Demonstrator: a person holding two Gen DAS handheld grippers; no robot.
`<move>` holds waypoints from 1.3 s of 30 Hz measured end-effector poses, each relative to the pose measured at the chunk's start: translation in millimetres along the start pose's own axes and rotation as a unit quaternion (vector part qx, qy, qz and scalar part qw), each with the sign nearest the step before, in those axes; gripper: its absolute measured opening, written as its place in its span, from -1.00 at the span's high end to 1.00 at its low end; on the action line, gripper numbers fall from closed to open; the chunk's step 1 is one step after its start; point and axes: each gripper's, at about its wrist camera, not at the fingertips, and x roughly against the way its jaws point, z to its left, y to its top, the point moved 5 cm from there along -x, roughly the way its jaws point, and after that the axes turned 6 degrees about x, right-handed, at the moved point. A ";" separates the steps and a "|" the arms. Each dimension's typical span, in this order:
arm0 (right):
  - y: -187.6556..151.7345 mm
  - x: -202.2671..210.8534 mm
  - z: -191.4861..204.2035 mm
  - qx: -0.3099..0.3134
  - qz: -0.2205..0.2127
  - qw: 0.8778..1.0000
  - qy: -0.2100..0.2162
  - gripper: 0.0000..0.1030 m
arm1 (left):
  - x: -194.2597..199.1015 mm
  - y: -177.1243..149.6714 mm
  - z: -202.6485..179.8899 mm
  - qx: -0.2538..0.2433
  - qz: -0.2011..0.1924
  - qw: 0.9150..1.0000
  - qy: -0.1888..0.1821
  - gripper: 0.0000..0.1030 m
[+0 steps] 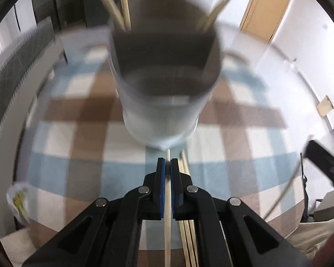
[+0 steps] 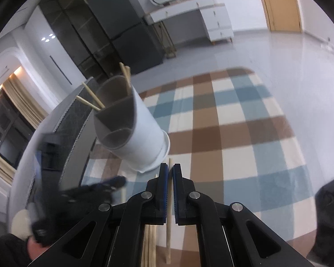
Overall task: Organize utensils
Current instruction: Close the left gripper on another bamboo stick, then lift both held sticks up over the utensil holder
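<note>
Chopstick [image 1: 167,200] clamped in left gripper [image 1: 168,163]

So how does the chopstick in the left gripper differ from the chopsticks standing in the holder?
The chopstick in the left gripper is pinched between the pads, outside the holder, pointing at its base. The chopsticks in the holder lean loose in its back compartments, tips above the rim. The gripped chopstick is one; the holder's are several. Both are pale, thin wooden sticks.
</note>
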 end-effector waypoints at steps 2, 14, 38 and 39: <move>1.9 7.9 7.9 0.019 -0.019 1.000 -0.003 0.93 | 28.7 0.8 -3.7 -0.009 -0.049 0.999 -0.011 0.99; -6.3 41.3 44.9 0.091 -0.090 0.991 -0.038 0.93 | 63.4 -3.6 -4.2 -0.040 -0.105 0.993 -0.027 1.00; 6.5 61.7 28.4 0.043 -0.122 0.991 -0.031 0.93 | 101.3 14.1 -11.8 -0.056 -0.084 0.994 -0.050 1.00; 9.3 63.5 28.2 0.042 -0.126 0.991 -0.032 0.93 | 103.8 17.1 -12.9 -0.056 -0.084 0.994 -0.050 1.00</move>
